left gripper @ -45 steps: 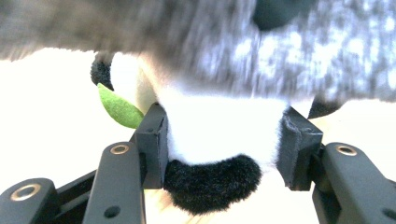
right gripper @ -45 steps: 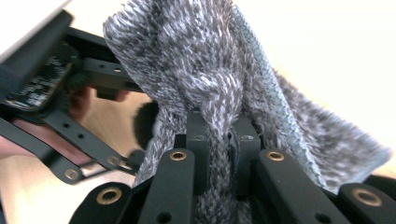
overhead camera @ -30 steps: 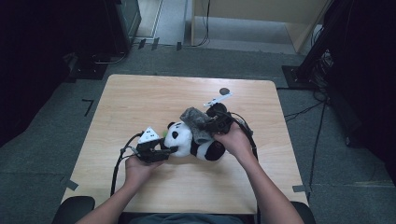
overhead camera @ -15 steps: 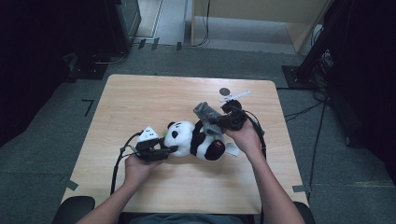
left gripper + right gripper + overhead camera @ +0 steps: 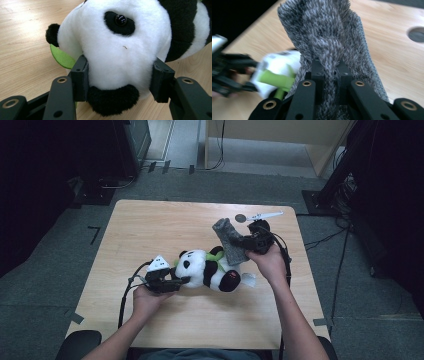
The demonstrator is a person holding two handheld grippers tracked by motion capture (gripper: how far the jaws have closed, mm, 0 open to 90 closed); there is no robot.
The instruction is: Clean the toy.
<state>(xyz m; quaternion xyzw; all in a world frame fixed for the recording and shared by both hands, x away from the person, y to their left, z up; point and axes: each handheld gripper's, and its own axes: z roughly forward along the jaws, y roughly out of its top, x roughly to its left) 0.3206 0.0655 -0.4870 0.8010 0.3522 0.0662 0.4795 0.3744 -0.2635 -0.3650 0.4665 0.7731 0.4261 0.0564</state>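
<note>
Fluffy black-and-white plush panda (image 5: 210, 270) lies at table (image 5: 150, 230) centre, head clamped by the left gripper (image 5: 172, 282). At two o'clock, the right gripper (image 5: 243, 241) pinches a shaggy grey cloth (image 5: 229, 240).

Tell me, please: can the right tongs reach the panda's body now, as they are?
Probably not to grasp it. The right tongs are shut on the grey fuzzy cloth, so they are occupied, although they hover close above the panda, whose head the left tongs clamp.
</note>
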